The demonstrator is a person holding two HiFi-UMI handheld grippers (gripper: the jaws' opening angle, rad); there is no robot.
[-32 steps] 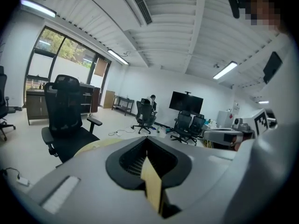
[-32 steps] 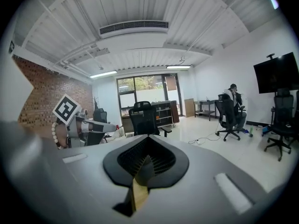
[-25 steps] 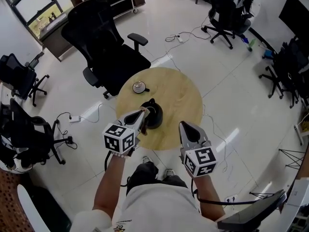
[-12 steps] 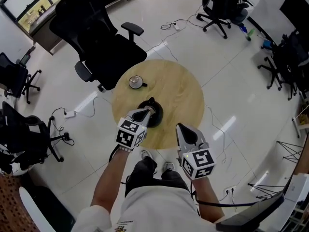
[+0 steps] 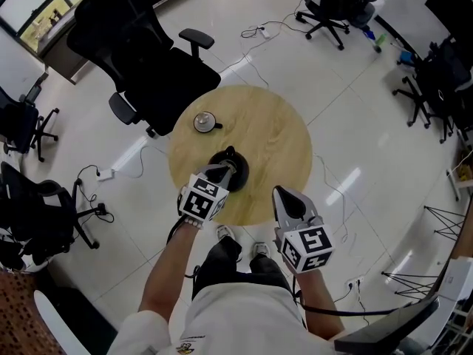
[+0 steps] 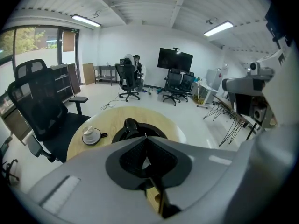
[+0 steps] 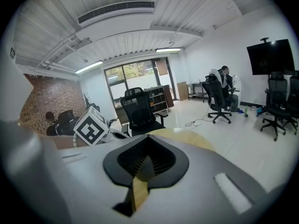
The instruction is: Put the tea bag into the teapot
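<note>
A: Gripper (image 6: 145, 136)?
B: Jaws closed, tips meeting on a thin white thread. White scrap of tea bag (image 6: 145, 162) in the gap behind.
A: Beyond the tips?
B: Black teapot (image 6: 131, 125), just past them, on round wooden table (image 6: 107, 118). Lid (image 6: 92, 135) to its left, apart. Black chair (image 6: 42, 106) far left.

Glossy teapot (image 5: 236, 173) on matt wooden table (image 5: 275, 137)

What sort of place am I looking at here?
Probably an open office or lab workspace: black swivel chairs stand around a glossy tiled floor, a large dark screen sits at the far end, and power cables trail across the floor.
</note>
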